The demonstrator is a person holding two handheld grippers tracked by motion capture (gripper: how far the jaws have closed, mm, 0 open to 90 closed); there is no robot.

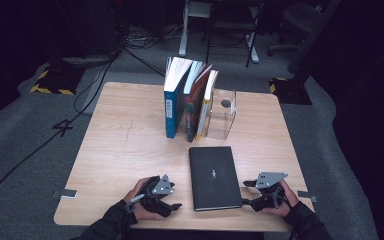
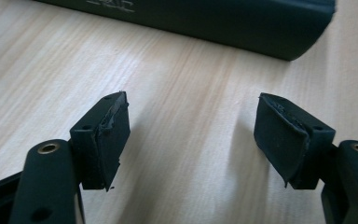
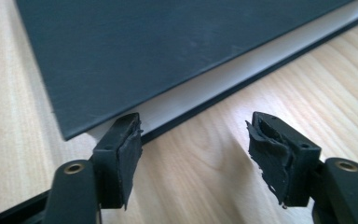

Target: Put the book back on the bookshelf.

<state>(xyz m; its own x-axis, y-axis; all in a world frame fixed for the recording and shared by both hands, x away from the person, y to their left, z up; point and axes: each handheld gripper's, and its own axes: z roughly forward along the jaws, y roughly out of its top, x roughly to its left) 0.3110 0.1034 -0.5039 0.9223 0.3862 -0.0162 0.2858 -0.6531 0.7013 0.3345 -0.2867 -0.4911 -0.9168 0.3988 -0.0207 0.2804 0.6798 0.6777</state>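
Wooden table [image 1: 125,150], flat black hardcover book [image 1: 214,177]

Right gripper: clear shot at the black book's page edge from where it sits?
Probably yes. The right gripper is open beside the black book, one pad at its corner, bare table between the jaws, nothing blocking the page edge.

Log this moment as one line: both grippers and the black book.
left gripper: open, empty, beside spine | right gripper: open, empty, at page edge | black book: flat on table, ungripped
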